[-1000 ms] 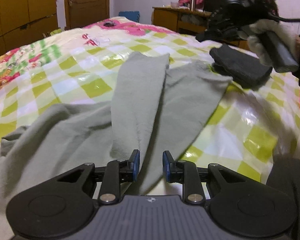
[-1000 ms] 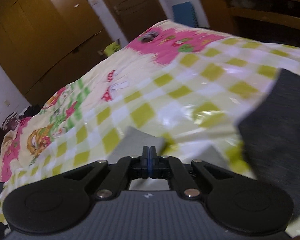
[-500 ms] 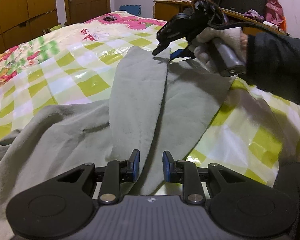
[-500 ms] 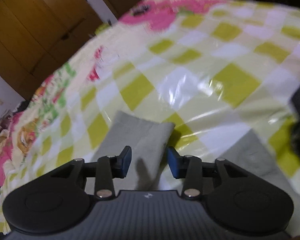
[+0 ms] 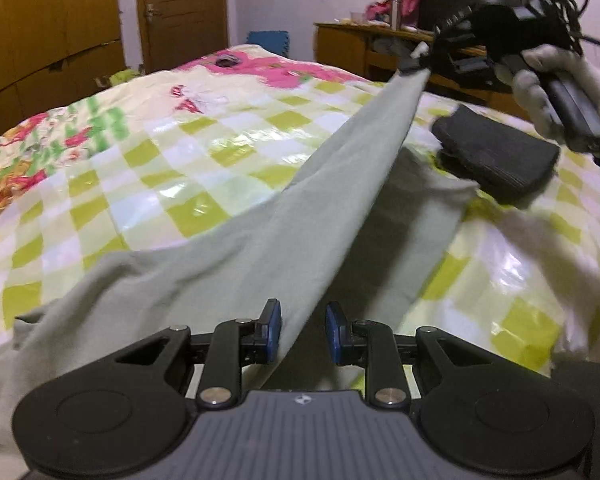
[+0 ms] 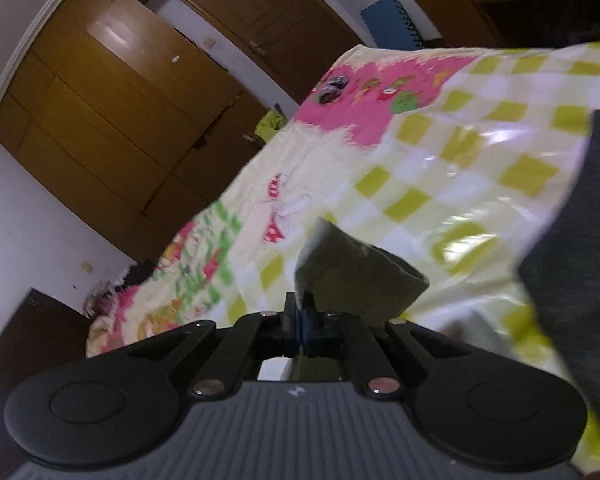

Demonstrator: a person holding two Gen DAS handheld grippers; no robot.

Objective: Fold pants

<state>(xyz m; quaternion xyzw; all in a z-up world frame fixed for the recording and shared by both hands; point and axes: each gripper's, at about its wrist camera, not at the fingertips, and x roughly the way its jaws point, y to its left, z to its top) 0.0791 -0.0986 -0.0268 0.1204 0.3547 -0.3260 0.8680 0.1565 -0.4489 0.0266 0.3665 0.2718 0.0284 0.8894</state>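
Grey-green pants (image 5: 236,264) on checked bed (image 5: 204,160), one leg lifted.
R tongs (image 6: 303,320) clenched on leg hem, held above bed; L tongs (image 5: 300,330) released, straddling leg fabric w/o pinching.

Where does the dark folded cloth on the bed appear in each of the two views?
Left wrist view: dark folded cloth lies at upper right, beyond the green pants.
Right wrist view: it fills the right edge.
Shared landmark: the pink patch on the checked bed cover.
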